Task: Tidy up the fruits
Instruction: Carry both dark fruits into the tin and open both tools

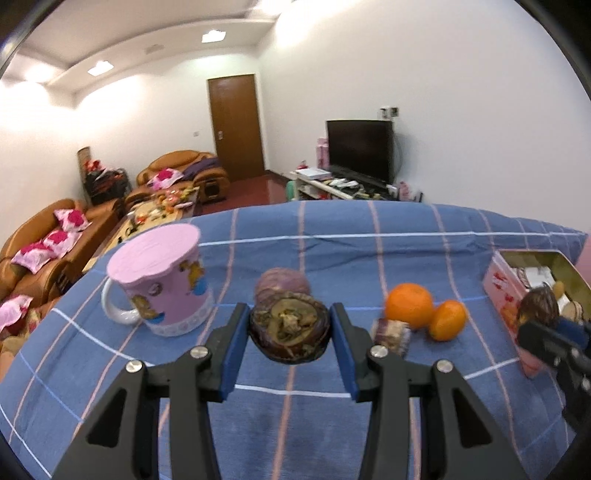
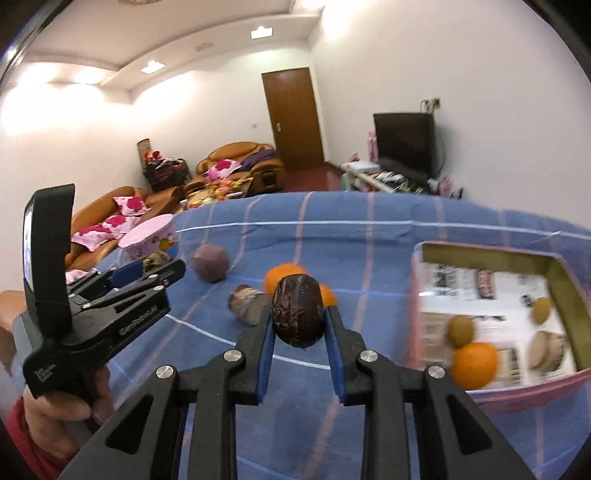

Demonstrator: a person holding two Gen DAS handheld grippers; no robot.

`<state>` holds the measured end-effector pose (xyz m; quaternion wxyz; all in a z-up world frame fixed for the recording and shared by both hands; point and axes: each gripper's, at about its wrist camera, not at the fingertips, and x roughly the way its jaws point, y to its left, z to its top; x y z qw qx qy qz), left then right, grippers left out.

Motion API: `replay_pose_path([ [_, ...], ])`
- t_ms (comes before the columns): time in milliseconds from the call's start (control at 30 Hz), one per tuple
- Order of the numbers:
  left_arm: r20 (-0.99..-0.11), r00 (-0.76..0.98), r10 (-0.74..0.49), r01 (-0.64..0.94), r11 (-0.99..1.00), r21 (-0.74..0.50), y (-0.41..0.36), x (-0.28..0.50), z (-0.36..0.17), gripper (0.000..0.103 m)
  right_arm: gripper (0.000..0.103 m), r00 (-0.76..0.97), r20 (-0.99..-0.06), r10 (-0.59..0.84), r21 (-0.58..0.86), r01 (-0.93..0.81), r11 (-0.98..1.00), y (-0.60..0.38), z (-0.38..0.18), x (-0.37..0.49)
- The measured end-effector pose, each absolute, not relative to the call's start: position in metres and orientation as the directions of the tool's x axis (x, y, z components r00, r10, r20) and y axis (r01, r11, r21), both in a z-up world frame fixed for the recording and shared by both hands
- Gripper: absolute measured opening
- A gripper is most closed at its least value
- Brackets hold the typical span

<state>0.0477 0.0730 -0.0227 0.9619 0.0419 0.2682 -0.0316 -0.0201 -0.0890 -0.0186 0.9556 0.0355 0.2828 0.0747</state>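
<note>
Our right gripper pinches a wrinkled passion fruit; our left gripper seems closed on another. Either could slip before reaching the box.

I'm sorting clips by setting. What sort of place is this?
Most likely a home living room: brown sofas with pink cushions, a television on a low stand, and a work table under a blue checked cloth.

Room's lit bright by ceiling lights, glare on the walls, heavy fisheye warp, and the box is motion-blurred.
</note>
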Motion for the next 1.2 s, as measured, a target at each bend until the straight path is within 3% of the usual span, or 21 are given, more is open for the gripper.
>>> replay_pose_path([
  [233,-0.514,0.854,-0.085,0.125,0.991,0.044,0.054,0.039,-0.019,0.046,0.028,0.848,-0.522,0.096,0.104,-0.048,0.993,-0.133,-0.013,-0.018],
  [900,-0.535,0.798,-0.279,0.317,0.948,-0.022,-0.098,0.022,-0.010,0.046,0.028,0.859,-0.512,-0.017,0.120,0.092,0.989,-0.240,-0.007,-0.020],
  [1200,-0.571,0.772,-0.278,0.326,0.945,-0.019,-0.152,0.034,-0.013,0.046,0.028,0.846,-0.527,-0.077,0.066,0.131,0.989,-0.279,-0.010,-0.020],
])
